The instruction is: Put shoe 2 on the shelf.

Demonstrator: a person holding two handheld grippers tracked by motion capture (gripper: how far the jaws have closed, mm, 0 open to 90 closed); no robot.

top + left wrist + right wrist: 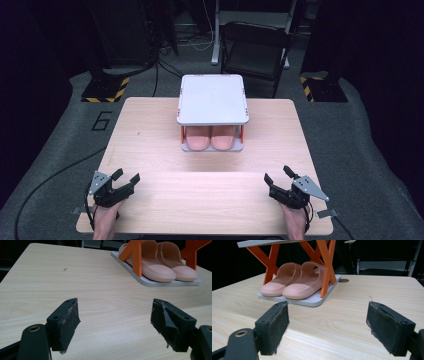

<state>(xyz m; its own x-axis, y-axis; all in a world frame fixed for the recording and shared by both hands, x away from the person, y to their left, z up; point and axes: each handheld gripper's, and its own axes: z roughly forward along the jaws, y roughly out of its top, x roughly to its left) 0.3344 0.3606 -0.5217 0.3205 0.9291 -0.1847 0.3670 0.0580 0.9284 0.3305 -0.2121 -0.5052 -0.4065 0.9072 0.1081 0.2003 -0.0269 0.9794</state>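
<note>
The pair of pink slippers [211, 138] is seated on the lower shelf of the small rack [213, 99], under its white top board, toes directed toward the near table edge; their long axes are aligned front to back. Relative to the rack, the left gripper [125, 179] is held near-left and the right gripper [278, 177] near-right, both well apart from it and judged about equally distant; both are held with jaws spread and nothing between them.

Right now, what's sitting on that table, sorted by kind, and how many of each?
Pink slippers: 2 (one, the other)
Two-tier rack with white shelves and orange legs: 1
Hand-held grippers: 2 (left, right), both open
Total: 5
</note>
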